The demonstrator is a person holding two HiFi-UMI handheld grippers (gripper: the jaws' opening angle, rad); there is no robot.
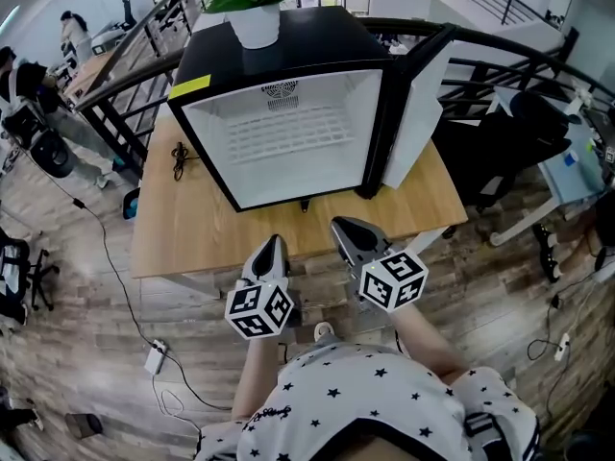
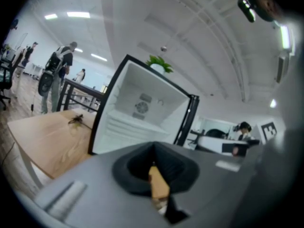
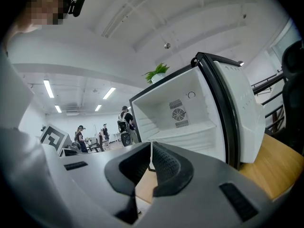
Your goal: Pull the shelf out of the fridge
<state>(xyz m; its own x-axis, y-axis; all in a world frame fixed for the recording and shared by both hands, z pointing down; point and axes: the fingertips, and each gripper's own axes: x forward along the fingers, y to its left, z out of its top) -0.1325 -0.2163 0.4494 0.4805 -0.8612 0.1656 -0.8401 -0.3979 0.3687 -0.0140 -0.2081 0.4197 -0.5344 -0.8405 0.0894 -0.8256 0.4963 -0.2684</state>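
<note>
From the head view I see the wooden table (image 1: 183, 229) carrying the black fridge (image 1: 307, 51), its door (image 1: 418, 104) swung wide to the right. The white wire shelf (image 1: 283, 133) lies fully inside the white cavity, about halfway up. Here I look down on its grid, while both gripper views show it nearly edge-on. A potted plant (image 1: 255, 8) stands on the fridge top.

Only the head view gives me both tools at once. The left gripper (image 1: 276, 243) and right gripper (image 1: 344, 226) hang side by side near the table's front edge, well apart from the fridge. Only the gripper views settle the jaws: on each, the tips meet with nothing between them.

A dark cable (image 1: 179, 158) lies on the table left of the fridge. The left gripper view catches it, the right does not.
</note>
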